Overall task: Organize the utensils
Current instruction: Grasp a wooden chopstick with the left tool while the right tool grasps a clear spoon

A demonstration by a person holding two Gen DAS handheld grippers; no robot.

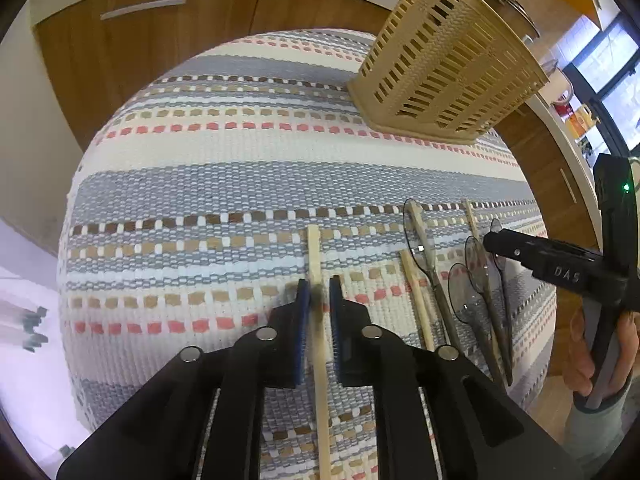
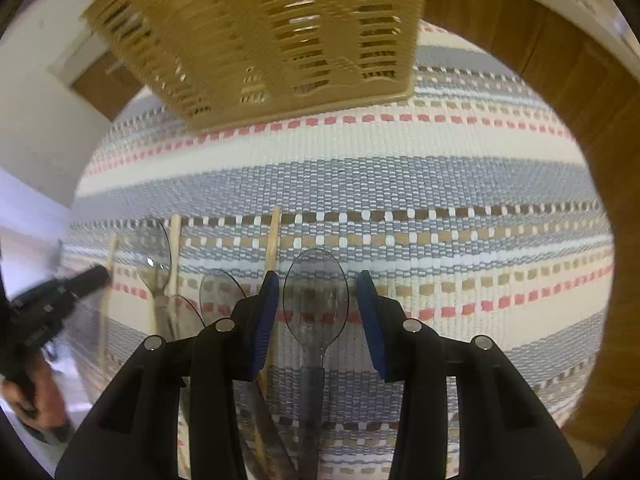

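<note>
Both jaws gape: left gripper straddles a light, stiff chopstick, right gripper a slippery plastic spoon (pinch its neck), near the slatted caddy.

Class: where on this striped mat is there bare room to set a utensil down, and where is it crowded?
Free: the wide band of striped mat between the beige basket and the utensils. Crowded: the spoons and chopsticks beside the single chopstick.
</note>
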